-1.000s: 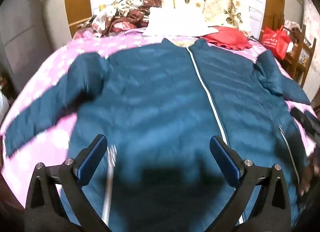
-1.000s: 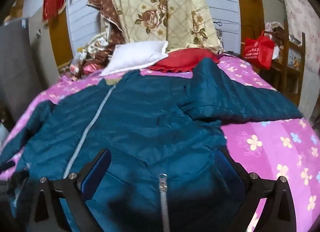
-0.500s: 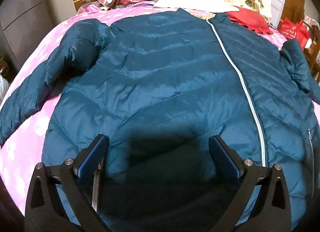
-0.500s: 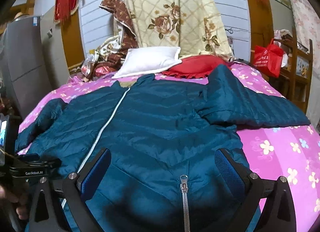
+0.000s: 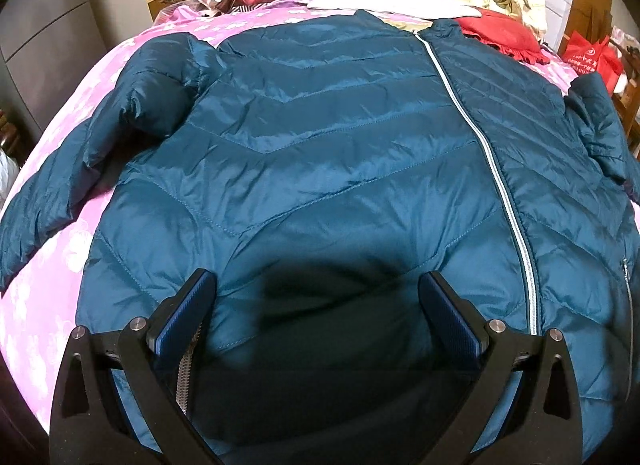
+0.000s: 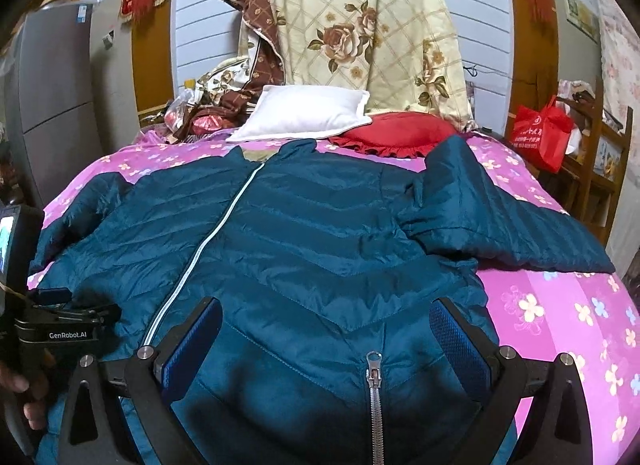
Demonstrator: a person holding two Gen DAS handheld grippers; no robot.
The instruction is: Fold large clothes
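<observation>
A large teal quilted jacket [image 5: 328, 153] lies front up on a pink flowered bed, zipped with a pale zipper [image 5: 492, 169]. Its sleeves spread out to both sides. My left gripper [image 5: 316, 313] is open and empty, low over the jacket's lower left front near the hem. In the right wrist view the jacket [image 6: 320, 233] fills the middle. My right gripper [image 6: 326, 333] is open and empty over the lower right front, above a pocket zipper [image 6: 374, 381]. The right sleeve [image 6: 500, 221] lies out to the right. The left gripper's body [image 6: 60, 329] shows at the left edge.
A white pillow [image 6: 304, 113], a red cushion [image 6: 396, 133] and a flowered quilt [image 6: 360, 33] sit at the bed's head. A red bag [image 6: 540, 133] hangs by wooden shelves on the right. A grey cabinet [image 6: 56, 105] stands left. Pink sheet [image 6: 560, 313] shows right of the jacket.
My left gripper has moved in lower over the jacket's hem, so the jacket looms larger. The right view has tilted up a little. Both grippers stay open.
</observation>
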